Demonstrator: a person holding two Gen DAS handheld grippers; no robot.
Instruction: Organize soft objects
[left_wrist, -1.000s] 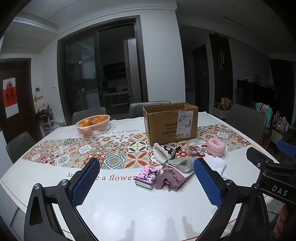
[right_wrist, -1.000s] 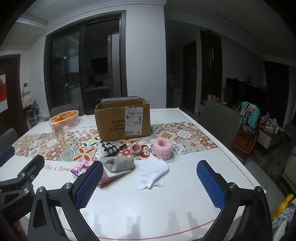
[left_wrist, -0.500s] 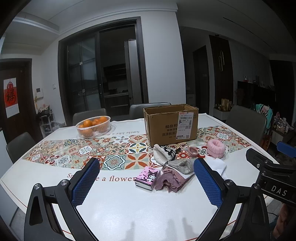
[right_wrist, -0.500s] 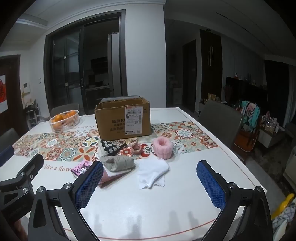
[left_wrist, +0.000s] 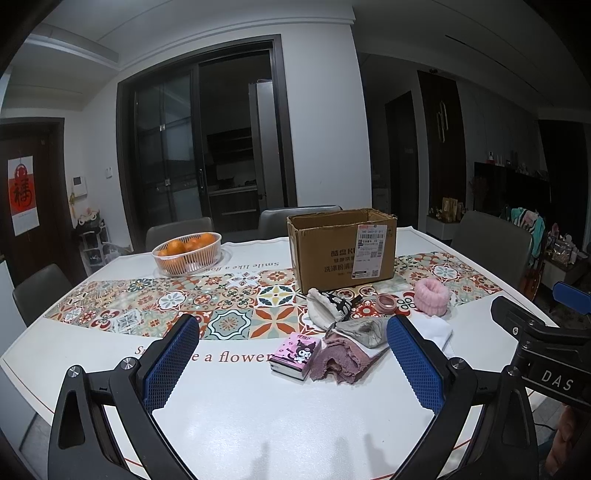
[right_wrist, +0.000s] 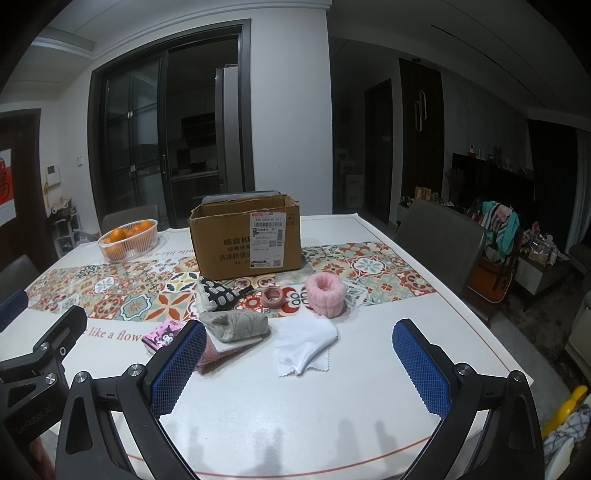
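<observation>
An open cardboard box (left_wrist: 343, 251) (right_wrist: 245, 242) stands on the patterned runner. In front of it lie soft things: a pink fluffy wristband (right_wrist: 325, 293) (left_wrist: 431, 297), a pink hair-tie ring (right_wrist: 272, 296), a black-and-white patterned pouch (right_wrist: 216, 291), a grey folded cloth (right_wrist: 236, 325) on a mauve cloth (left_wrist: 340, 360), a white cloth (right_wrist: 306, 343) and a pink tissue pack (left_wrist: 295, 354). My left gripper (left_wrist: 291, 362) is open and empty, held above the table short of the pile. My right gripper (right_wrist: 299, 363) is open and empty, near the white cloth.
A white basket of oranges (left_wrist: 186, 253) stands at the back left of the white table (left_wrist: 258, 413). Grey chairs (right_wrist: 439, 240) surround the table. The other gripper's body shows at the right edge of the left wrist view (left_wrist: 543, 354).
</observation>
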